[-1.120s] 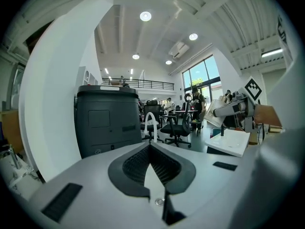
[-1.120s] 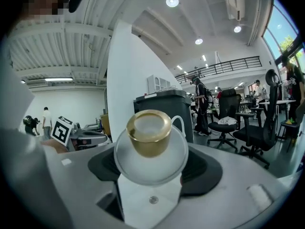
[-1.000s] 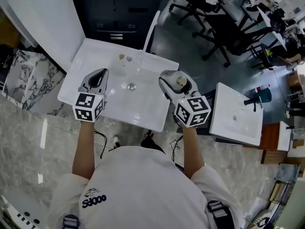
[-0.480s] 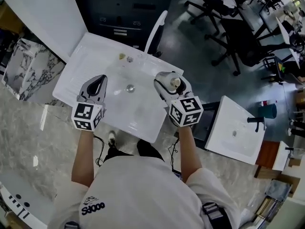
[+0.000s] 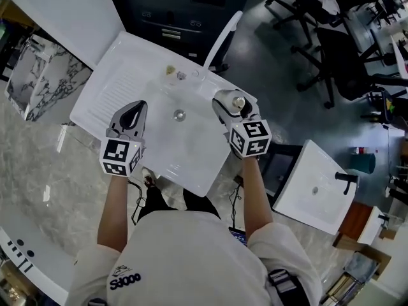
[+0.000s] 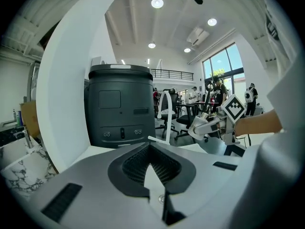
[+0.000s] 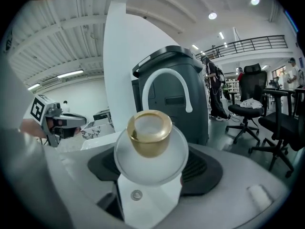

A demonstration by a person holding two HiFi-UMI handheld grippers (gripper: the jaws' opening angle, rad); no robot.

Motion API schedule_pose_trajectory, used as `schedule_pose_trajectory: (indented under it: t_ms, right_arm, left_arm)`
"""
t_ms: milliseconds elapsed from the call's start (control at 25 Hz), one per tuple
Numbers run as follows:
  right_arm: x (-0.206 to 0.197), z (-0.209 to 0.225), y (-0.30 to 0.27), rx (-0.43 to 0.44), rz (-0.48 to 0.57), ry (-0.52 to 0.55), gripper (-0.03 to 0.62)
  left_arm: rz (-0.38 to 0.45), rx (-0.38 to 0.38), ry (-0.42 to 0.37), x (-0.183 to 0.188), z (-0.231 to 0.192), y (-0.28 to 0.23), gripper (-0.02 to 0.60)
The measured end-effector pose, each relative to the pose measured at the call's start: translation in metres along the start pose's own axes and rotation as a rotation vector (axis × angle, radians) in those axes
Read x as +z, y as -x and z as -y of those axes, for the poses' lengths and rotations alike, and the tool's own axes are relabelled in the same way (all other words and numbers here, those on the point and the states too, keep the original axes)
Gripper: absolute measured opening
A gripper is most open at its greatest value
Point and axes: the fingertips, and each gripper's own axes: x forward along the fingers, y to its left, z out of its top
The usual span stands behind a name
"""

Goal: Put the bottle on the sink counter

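Observation:
A small white round bottle with a gold cap is held in my right gripper, which is shut on it. It hangs over the right rim of the white sink, close to the curved white faucet. In the right gripper view the bottle fills the space between the jaws. My left gripper hovers over the basin's left side, shut with nothing in it. The ribbed sink counter lies to its left. The drain sits between the grippers.
A dark grey cabinet stands behind the sink. A second white sink lies on the floor at the right. Office chairs stand at the far right. A marble slab leans at the left.
The head view has swung, so the sink sits more tilted. Both grippers keep their places over the basin, the right one still holding the bottle.

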Motion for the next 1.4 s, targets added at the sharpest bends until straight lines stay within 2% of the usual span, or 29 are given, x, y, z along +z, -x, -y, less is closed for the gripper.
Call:
schedule_pose_trajectory:
  t_ms: [280, 720, 1000, 1400]
  right_arm:
    - [-0.038, 0.016, -0.034, -0.002, -0.071, -0.029, 0.345]
    - [-0.081, 0.027, -0.074, 0.019, -0.19, 0.03, 0.345]
    - [-0.094, 0.033, -0.097, 0.021, -0.243, 0.056, 0.345]
    - [-0.104, 0.036, -0.117, 0.017, -0.299, 0.107, 0.345]
  left_arm:
    - [-0.052, 0.004, 0.036, -0.024, -0.002, -0.005, 0.0]
    - [-0.131, -0.017, 0.074, -0.059, -0.008, -0.004, 0.0]
    - [-0.164, -0.03, 0.092, -0.073, -0.011, -0.006, 0.0]
    - [-0.172, -0.062, 0.094, -0.073, -0.011, -0.014, 0.0]
